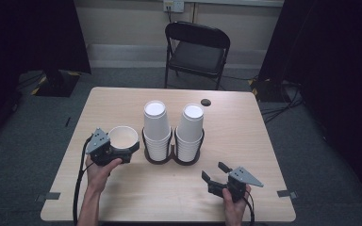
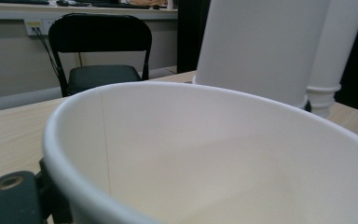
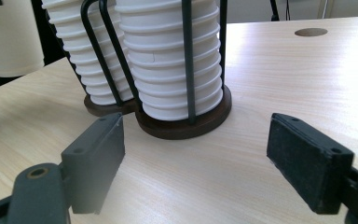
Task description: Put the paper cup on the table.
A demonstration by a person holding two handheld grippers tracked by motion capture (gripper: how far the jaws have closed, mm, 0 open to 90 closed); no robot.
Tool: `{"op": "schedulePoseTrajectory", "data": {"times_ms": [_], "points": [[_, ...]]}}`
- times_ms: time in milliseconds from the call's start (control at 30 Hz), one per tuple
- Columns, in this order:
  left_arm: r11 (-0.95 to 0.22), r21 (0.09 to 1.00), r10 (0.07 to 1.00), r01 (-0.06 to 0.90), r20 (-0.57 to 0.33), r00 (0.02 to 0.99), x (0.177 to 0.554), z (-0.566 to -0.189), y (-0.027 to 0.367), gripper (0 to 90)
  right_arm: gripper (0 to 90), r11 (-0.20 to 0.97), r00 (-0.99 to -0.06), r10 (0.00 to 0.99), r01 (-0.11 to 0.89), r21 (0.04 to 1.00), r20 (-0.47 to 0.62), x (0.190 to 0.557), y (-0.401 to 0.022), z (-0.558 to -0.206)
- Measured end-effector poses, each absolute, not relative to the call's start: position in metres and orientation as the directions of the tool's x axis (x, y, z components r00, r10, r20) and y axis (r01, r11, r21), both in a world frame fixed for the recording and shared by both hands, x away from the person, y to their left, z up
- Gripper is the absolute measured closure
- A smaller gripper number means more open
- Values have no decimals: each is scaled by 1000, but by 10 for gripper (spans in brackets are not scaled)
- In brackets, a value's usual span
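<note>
A single paper cup is held at the left while the other gripper stands empty near the cup stacks.

Nearest the person, the right gripper (image 1: 217, 175) is seen low over the table (image 1: 245, 141) with its jaws spread wide and nothing between them. A little farther in, at the left, the left gripper (image 1: 115, 153) is closed on the wall of an upright paper cup (image 1: 122, 137), just beside the holder (image 1: 172, 157). Beyond, two stacks of cups (image 1: 156, 123) are stood upside down in the holder's two wire rings. A folding chair (image 1: 197, 49) is placed past the table's far edge.
</note>
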State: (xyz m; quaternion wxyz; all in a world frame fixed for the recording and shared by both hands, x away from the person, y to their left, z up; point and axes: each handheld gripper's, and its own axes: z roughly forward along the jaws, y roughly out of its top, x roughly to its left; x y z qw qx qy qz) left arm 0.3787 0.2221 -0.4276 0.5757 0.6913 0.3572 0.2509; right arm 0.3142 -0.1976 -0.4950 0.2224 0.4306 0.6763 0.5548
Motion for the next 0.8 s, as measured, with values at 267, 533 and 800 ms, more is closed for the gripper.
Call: {"op": "schedulePoseTrajectory", "data": {"times_ms": [267, 533, 800], "points": [[-16, 979, 804, 205, -109, 584, 394, -429, 229, 81, 185, 12, -532, 827, 338, 941, 181, 314, -197, -495], [-34, 976, 836, 216, -90, 541, 414, -436, 231, 80, 183, 33, -535, 829, 337, 941, 162, 313, -195, -495], [-46, 961, 863, 272, -99, 496, 435, -455, 229, 81, 173, 48, -539, 828, 338, 940, 151, 314, -193, -495]]}}
